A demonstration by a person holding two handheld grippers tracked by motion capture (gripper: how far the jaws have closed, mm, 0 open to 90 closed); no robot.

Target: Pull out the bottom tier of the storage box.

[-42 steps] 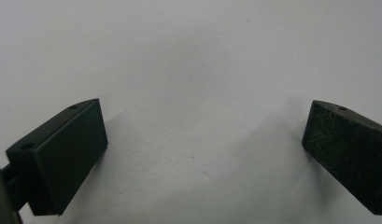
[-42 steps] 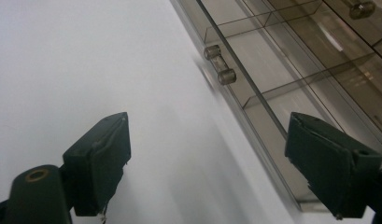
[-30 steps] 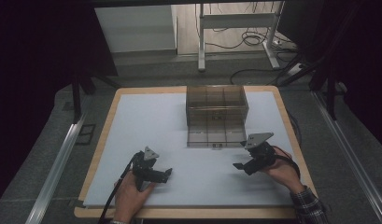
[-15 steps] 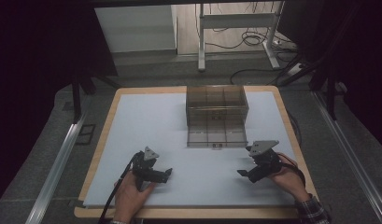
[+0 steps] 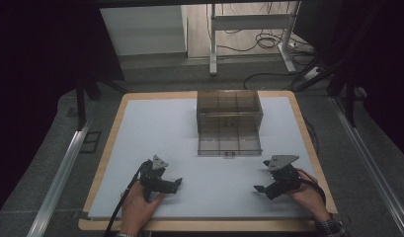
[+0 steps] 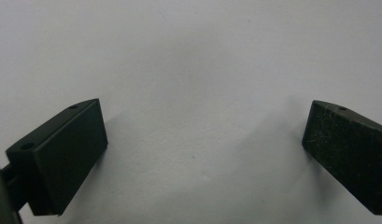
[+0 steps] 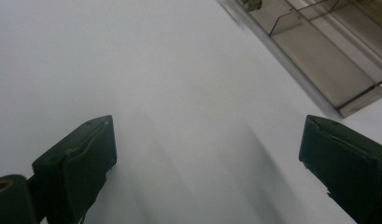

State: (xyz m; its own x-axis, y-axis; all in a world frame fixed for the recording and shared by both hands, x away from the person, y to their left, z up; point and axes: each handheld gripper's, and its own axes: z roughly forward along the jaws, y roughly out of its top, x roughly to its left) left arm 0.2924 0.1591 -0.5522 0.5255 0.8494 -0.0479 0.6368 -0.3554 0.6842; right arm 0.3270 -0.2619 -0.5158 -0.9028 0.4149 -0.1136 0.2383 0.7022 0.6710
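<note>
A smoky clear plastic box [image 5: 229,109] stands at the far middle of the white mat [image 5: 160,128]. Its low drawer [image 5: 229,144] is pulled out toward me and split into compartments. My left gripper [image 5: 177,183] rests low over the mat at the near left, jaws wide apart, with bare mat between them [image 6: 202,144]. At the near right my right gripper [image 5: 261,182] points left; its jaws have just been opening and stand wide with nothing between them [image 7: 207,158]. A corner of the drawer [image 7: 319,56] lies ahead of it, to the upper right.
The mat lies on a wooden board [image 5: 308,148] with grey floor around it. Metal rails [image 5: 61,173] run along both sides. A table frame [image 5: 249,22] and cables stand beyond the far edge. A hand holds each gripper from the near edge.
My right gripper has come down and toward the near edge, away from the drawer's right side. The left gripper has stayed where it was.
</note>
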